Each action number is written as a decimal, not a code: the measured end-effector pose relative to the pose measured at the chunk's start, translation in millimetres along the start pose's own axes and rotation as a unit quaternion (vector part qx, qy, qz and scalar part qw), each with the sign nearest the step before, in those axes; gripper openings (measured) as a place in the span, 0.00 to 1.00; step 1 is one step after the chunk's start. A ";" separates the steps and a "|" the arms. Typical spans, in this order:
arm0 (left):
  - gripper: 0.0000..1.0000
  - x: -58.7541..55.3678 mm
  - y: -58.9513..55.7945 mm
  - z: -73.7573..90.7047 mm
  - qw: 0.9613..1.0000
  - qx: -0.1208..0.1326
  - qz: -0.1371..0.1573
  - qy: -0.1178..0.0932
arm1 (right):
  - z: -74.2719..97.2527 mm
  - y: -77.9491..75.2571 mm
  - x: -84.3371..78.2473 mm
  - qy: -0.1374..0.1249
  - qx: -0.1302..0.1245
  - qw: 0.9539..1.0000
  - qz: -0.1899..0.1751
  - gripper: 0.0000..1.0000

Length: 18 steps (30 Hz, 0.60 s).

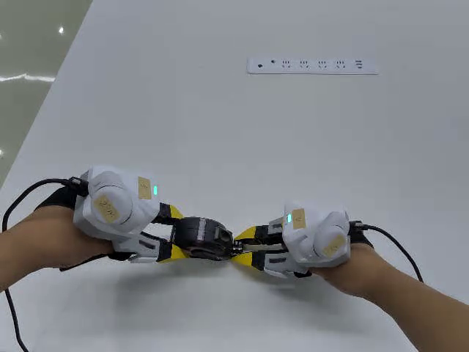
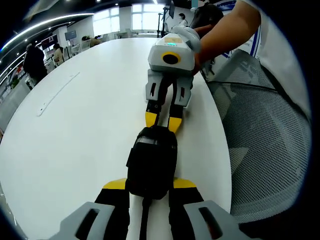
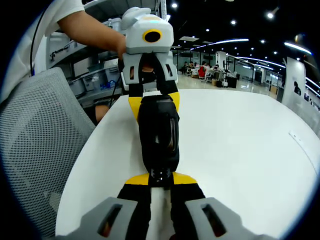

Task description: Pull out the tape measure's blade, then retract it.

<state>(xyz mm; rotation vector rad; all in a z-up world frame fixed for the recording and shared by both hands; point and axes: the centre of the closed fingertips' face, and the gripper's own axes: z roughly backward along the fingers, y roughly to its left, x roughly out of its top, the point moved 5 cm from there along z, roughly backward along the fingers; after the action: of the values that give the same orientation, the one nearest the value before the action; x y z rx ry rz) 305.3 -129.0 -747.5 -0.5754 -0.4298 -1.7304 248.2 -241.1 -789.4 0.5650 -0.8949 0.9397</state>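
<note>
We have the tape measure (image 1: 205,236) low over the white table (image 1: 220,132), near its front edge, caught between the two tools. The left gripper (image 1: 176,233) is clamped on the black case – in the left gripper view its yellow-tipped jaws press against both sides of the body (image 2: 151,162). The right gripper (image 1: 245,247) faces it nose to nose. In the right gripper view its jaws are drawn in close at the mouth of the case, around the small dark hook (image 3: 160,175) at the blade's end. They appear to be pinching it, though the contact itself is too small to see clearly.

As for progress, no length of blade shows between the case and the right jaws in any view, and the two grippers sit just beside each other with the case filling the space between them. So the blade is fully inside the case at this moment. From these pictures alone we cannot tell whether the pull is yet to come or the retraction is already finished – the pose fits either. If it is the start, we judge that everything remains: draw the hands apart along the table to run the blade out, then bring them back together so it winds in. A white power strip (image 1: 314,66) lies well apart at the far side.
</note>
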 end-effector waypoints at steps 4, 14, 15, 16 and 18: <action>0.26 0.4 -0.8 0.3 1.000 0.000 -0.001 0.000 | 0.9 0.2 -0.5 0.003 0.000 1.000 0.004 0.11; 0.26 -2.4 -0.8 2.1 1.000 0.000 -0.005 0.004 | 9.9 -1.0 -0.5 0.005 -0.003 1.000 0.013 0.11; 0.26 -2.4 -0.8 2.1 1.000 0.000 -0.005 0.003 | 10.0 -0.7 -0.8 0.005 -0.003 1.000 0.013 0.11; 0.26 -2.7 -0.7 2.1 1.000 0.000 -0.004 0.003 | 10.5 -0.9 -1.1 0.006 -0.003 1.000 0.012 0.11; 0.26 -2.9 -0.6 2.0 1.000 0.000 -0.004 0.004 | 12.4 -0.6 -1.5 0.007 -0.004 1.000 0.015 0.11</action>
<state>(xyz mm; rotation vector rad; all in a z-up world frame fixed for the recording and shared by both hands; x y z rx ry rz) 305.6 -125.4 -747.5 -0.5671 -0.4260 -1.7409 243.4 -251.3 -784.2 0.5385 -0.8961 0.9648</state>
